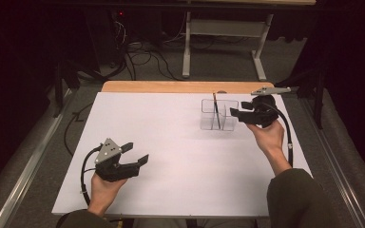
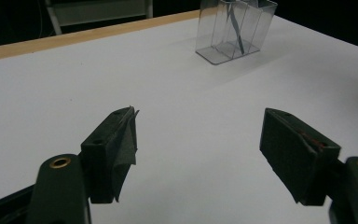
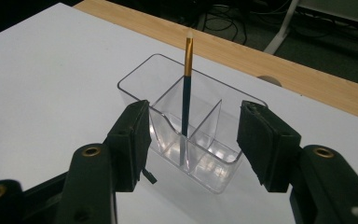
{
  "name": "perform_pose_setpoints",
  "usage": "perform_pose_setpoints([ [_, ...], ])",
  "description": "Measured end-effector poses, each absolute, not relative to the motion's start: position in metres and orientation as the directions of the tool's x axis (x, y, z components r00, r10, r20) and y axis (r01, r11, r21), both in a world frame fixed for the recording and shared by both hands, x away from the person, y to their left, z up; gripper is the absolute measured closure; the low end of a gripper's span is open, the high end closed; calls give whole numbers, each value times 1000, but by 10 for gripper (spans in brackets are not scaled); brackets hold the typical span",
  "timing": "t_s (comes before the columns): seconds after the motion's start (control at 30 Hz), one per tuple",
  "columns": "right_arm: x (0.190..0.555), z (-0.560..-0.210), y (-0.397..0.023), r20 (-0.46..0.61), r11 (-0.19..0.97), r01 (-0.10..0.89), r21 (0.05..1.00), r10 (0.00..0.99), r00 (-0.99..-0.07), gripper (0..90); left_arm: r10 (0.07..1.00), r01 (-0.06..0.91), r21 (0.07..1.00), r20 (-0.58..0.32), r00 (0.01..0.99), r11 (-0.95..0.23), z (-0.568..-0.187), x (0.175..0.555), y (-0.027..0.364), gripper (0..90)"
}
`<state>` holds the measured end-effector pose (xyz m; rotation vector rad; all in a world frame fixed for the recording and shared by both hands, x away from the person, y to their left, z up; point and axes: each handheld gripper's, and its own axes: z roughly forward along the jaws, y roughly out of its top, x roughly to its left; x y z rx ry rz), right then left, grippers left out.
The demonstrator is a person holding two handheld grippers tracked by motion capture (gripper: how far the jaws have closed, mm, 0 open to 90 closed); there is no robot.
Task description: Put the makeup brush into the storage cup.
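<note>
Clear plastic organizer (image 3: 186, 135) sits just ahead of my right gripper (image 3: 193, 140), its near end between my spread pads, not clamped. Light, rigid, slick walls; I'd grab across the narrow end. The pencil (image 3: 186, 88) leans upright in a middle compartment: thin, stiff, take it by the gold top. Right hand reaches level; left gripper (image 1: 135, 154) rests well back, released, empty.

No words, numbers or signs could be read anywhere in the pictures.
</note>
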<state>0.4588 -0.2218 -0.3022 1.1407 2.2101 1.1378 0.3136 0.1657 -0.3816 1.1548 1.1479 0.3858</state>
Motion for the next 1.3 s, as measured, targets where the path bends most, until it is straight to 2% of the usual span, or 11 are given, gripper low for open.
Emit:
perform_pose_setpoints([
  [1.3,415,-299,-245,32,308,425,851,778,-627,456,752,296,860,-507,420,415,-382,314,164,279],
])
